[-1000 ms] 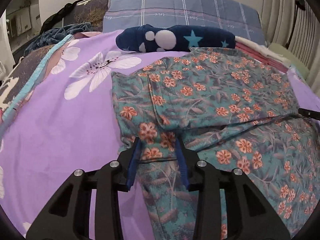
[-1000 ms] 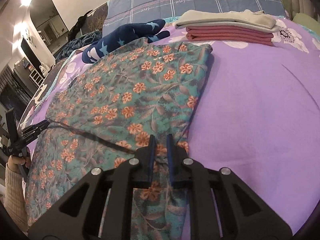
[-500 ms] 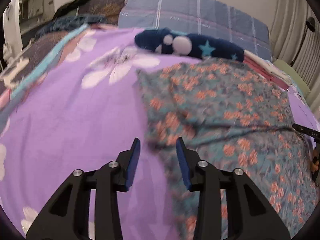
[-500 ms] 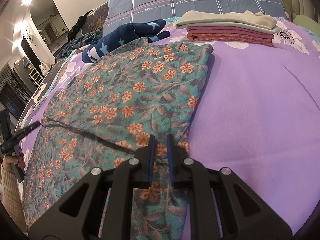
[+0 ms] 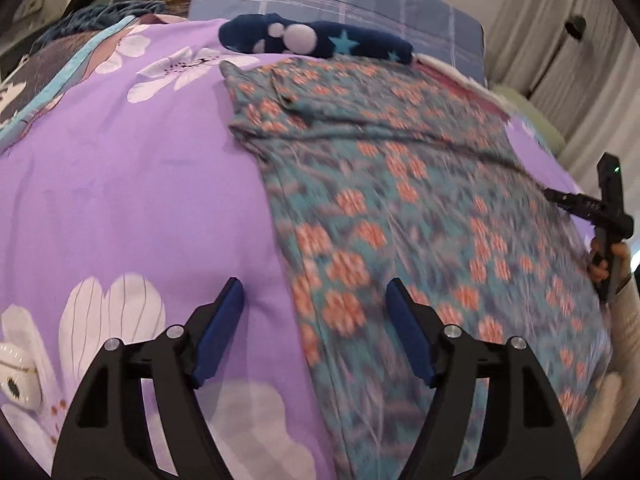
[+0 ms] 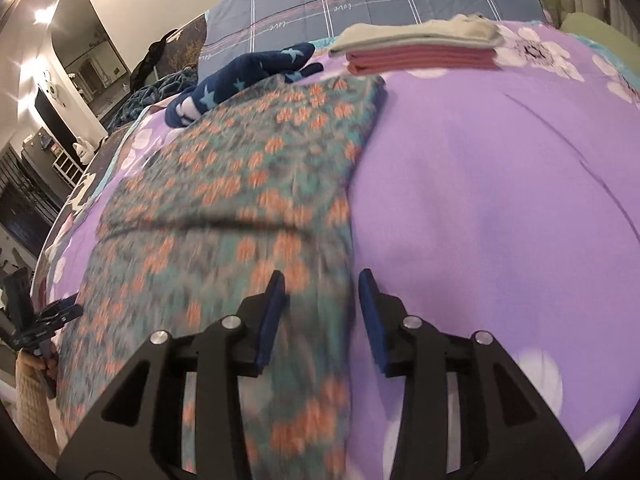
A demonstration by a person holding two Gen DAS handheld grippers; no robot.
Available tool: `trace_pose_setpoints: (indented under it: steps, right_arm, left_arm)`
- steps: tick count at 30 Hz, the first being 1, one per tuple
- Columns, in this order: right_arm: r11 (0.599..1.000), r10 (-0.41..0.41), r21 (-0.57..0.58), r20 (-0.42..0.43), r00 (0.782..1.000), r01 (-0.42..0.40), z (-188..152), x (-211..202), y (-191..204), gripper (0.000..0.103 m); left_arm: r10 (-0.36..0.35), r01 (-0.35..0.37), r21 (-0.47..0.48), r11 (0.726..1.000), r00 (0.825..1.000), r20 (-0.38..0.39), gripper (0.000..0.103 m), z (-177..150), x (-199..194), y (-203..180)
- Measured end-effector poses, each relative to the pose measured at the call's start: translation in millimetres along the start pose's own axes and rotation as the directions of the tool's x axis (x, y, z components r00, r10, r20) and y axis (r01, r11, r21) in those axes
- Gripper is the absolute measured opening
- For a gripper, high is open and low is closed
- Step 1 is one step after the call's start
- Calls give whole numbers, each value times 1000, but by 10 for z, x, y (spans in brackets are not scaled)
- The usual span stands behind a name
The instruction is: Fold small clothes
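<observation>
Purple bedspread (image 6: 480, 184), floral garment (image 5: 400, 208) folded flat, no containers

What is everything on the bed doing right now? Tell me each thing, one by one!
Flowery teal garment: lying spread on the bed, one end folded over, not gripped.
Left gripper: jaws opening, nothing pinched.
Right gripper: jaws opening, garment edge below, not pinched.
Star-patterned navy item: lying loose beyond the garment.
Grey and red folded clothes: folded, stacked.
Purple bedspread: spread flat.

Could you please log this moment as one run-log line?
left gripper: opening, empty | right gripper: opening, empty | floral garment: folded once, released on bed
</observation>
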State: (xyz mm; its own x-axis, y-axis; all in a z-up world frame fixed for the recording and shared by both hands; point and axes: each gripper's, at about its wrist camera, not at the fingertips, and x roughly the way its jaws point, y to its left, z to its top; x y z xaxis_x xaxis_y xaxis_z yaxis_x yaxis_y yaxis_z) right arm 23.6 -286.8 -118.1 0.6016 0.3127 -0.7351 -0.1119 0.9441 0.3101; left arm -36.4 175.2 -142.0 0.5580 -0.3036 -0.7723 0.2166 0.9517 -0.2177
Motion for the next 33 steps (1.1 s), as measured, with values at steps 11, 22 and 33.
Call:
trace_pose_setpoints:
  steps: [11, 22, 33]
  right_arm:
    - [988, 122, 100, -15, 992, -120, -1153, -883, -254, 40]
    - [949, 267, 171, 20, 963, -266, -1839, -1339, -290, 40]
    - [937, 317, 158, -17, 948, -310, -1811, -1238, -90, 44]
  left_arm:
    - [-72, 72, 44, 996, 997, -7, 73, -596, -441, -218]
    - [-227, 227, 19, 974, 973, 40, 69, -1179, -852, -310]
    - [-228, 228, 9, 974, 972, 59, 53, -1274, -889, -334]
